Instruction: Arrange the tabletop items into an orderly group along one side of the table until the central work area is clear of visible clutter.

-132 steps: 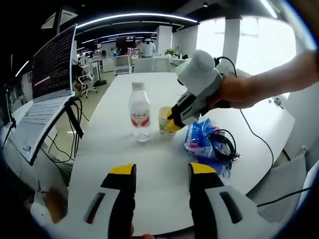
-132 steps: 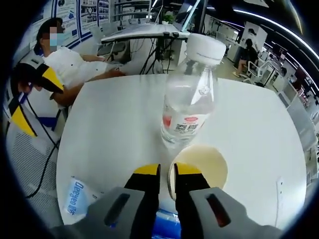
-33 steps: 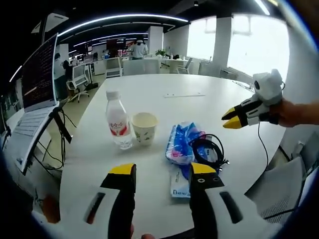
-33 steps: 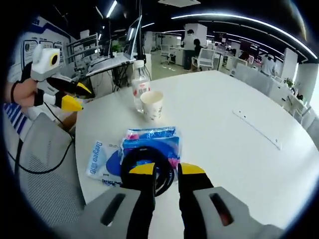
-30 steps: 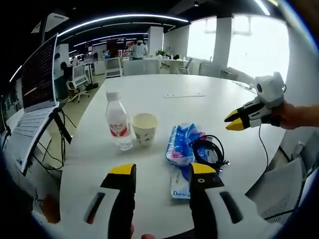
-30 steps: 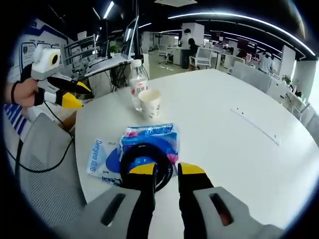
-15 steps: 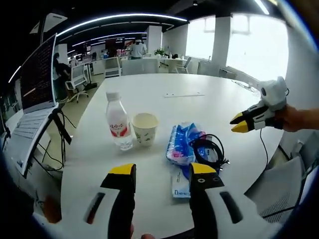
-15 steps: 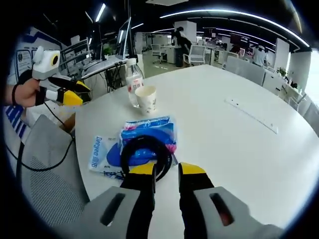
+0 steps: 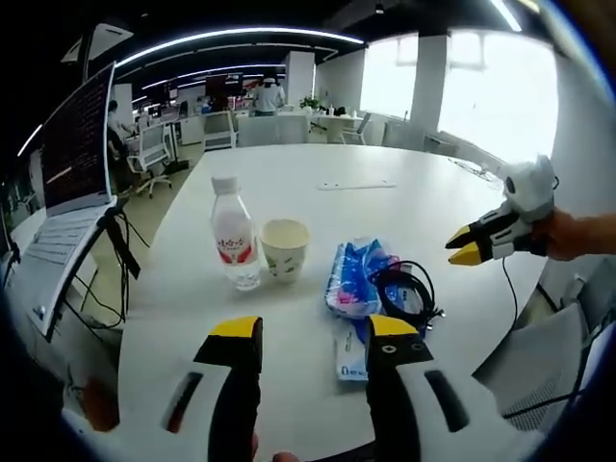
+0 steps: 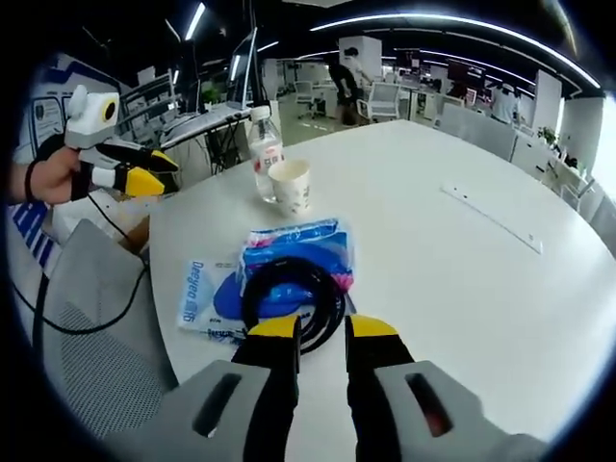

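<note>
**Items gathered near the table edge, both grippers held off**

Evidently, the tidying was almost done. The landmark was the paper cup [image 9: 285,248], and everything else stood in relation to it. The water bottle [image 9: 235,234] stood upright just beside the cup, on the side toward the laptop [image 9: 72,173] on its stand. On the other side of the cup lay the blue tissue pack [image 9: 358,279], near it but not touching. A coil of black cable [image 9: 404,291] rested on top of this pack, and a flat blue-and-white packet [image 9: 352,354] lay partly under it, nearer to the table edge. I judged that these things were placed together in one row so that the wide middle of the white table [image 10: 462,289], beyond the cup, was free.

The left gripper [image 9: 313,332] hovered above the table edge, short of the cup, with its jaws released and nothing between them. The right gripper [image 10: 314,329] hung over the cable coil, its jaws close together but not quite meeting, grasping nothing. In my opinion both were kept away so as not to disturb the row.
</note>
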`<act>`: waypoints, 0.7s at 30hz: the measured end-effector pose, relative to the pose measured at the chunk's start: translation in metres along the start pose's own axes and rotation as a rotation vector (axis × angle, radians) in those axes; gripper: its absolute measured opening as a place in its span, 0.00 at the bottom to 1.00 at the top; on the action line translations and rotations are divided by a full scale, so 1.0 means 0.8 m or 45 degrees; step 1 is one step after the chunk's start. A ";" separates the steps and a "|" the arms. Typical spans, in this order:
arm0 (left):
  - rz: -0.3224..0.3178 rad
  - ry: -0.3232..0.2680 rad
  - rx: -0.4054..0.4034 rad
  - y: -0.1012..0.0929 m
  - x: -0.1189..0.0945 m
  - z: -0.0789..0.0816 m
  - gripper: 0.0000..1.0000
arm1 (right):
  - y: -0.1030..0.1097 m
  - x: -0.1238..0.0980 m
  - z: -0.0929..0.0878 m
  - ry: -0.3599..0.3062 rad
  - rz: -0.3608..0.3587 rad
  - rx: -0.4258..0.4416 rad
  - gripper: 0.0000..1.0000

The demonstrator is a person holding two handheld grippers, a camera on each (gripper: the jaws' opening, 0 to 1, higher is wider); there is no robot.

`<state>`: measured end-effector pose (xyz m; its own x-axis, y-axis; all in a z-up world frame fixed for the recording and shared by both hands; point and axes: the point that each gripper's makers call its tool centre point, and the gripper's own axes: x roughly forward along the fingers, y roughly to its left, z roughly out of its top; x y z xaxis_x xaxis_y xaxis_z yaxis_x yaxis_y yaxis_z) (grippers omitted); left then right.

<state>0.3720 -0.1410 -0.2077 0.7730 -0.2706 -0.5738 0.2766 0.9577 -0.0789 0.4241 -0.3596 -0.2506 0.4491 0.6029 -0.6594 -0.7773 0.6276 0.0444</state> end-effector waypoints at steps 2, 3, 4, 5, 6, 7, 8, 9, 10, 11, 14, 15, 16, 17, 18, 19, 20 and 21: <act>-0.002 0.004 0.000 0.000 -0.002 -0.002 0.42 | 0.001 0.004 0.002 0.001 0.005 0.005 0.16; -0.002 0.005 -0.001 0.000 -0.003 -0.003 0.42 | 0.002 0.008 0.003 0.003 0.008 0.006 0.16; -0.001 0.005 -0.002 0.000 -0.003 -0.003 0.42 | 0.002 0.010 0.003 0.005 0.009 0.007 0.16; 0.000 0.003 -0.005 0.000 -0.003 -0.003 0.42 | 0.002 0.013 0.004 0.006 0.010 0.009 0.16; 0.000 0.003 -0.006 0.001 -0.003 -0.003 0.42 | 0.001 0.016 0.004 0.008 0.009 0.012 0.15; 0.002 -0.002 -0.009 0.001 -0.004 -0.002 0.42 | 0.000 0.020 0.004 0.012 0.006 0.020 0.15; 0.003 -0.002 -0.009 0.002 -0.005 -0.002 0.42 | -0.002 0.023 0.004 0.016 0.004 0.029 0.15; 0.003 -0.001 -0.006 0.002 -0.005 -0.001 0.42 | -0.002 0.025 0.004 0.016 0.004 0.037 0.15; 0.003 -0.002 -0.004 0.002 -0.006 -0.001 0.42 | -0.003 0.027 0.004 0.017 0.004 0.045 0.15; 0.002 -0.002 -0.001 0.003 -0.006 0.000 0.42 | -0.004 0.030 0.004 0.019 0.002 0.054 0.15; 0.004 0.001 0.008 0.005 -0.006 0.000 0.42 | -0.009 0.040 0.003 0.024 0.004 0.088 0.16; 0.005 0.000 0.009 0.006 -0.006 0.001 0.42 | -0.009 0.043 0.002 0.029 0.006 0.092 0.17; 0.007 -0.002 0.007 0.007 -0.007 0.002 0.42 | -0.009 0.047 0.000 0.039 0.008 0.095 0.18; 0.012 -0.006 0.002 0.009 -0.007 0.005 0.42 | -0.009 0.049 -0.001 0.050 0.008 0.094 0.19; 0.018 -0.010 0.001 0.011 -0.007 0.007 0.42 | -0.010 0.051 -0.003 0.060 0.007 0.089 0.19; 0.020 -0.013 -0.001 0.012 -0.008 0.008 0.42 | -0.010 0.054 -0.004 0.068 0.010 0.088 0.19; 0.022 -0.017 -0.004 0.013 -0.008 0.010 0.42 | -0.010 0.055 -0.004 0.070 0.012 0.089 0.19; 0.024 -0.020 -0.004 0.014 -0.008 0.011 0.42 | -0.010 0.059 -0.006 0.075 0.022 0.096 0.19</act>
<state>0.3754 -0.1298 -0.1976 0.7871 -0.2536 -0.5623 0.2599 0.9630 -0.0705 0.4494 -0.3381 -0.2856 0.4076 0.5852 -0.7010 -0.7483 0.6540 0.1109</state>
